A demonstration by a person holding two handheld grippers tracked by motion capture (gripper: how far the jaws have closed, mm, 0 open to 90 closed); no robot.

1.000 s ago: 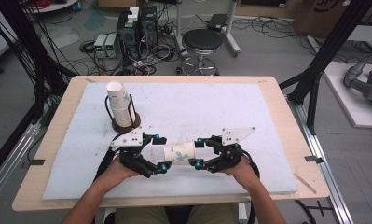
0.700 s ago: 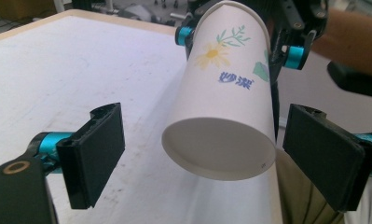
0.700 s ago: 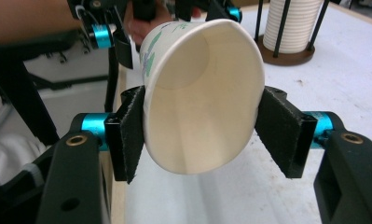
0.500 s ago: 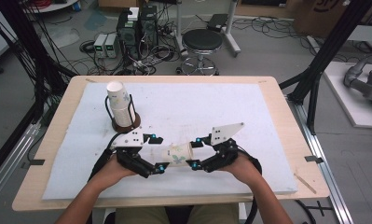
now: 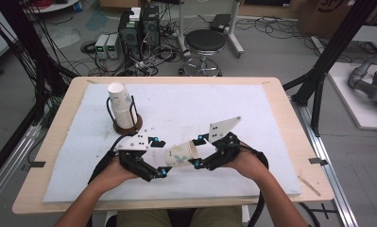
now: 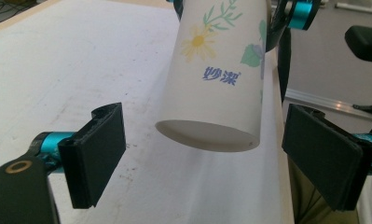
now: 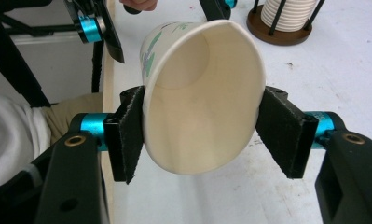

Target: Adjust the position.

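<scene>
A white paper cup [image 5: 180,153] printed with flowers hangs on its side above the white mat [image 5: 252,118]. My right gripper [image 5: 195,151] is shut on its mouth end, and in the right gripper view [image 7: 202,121] the pads press the rim into an oval [image 7: 207,116]. The cup's closed base [image 6: 207,135] points toward my left gripper [image 5: 161,157]. That gripper [image 6: 201,112] is open, its pads standing well clear on either side of the base. A stack of the same cups sits upright in a wire holder [image 5: 122,106] at the far left.
The cup holder's brown base [image 7: 279,32] stands beyond the held cup in the right gripper view. The mat lies on a wooden table [image 5: 290,113]; a small wooden stick [image 5: 309,184] lies near its right front corner. Both hands are near the table's front edge.
My right gripper has risen a little with the cup, whose mouth end now sits higher. The left hand has stayed where it was.
</scene>
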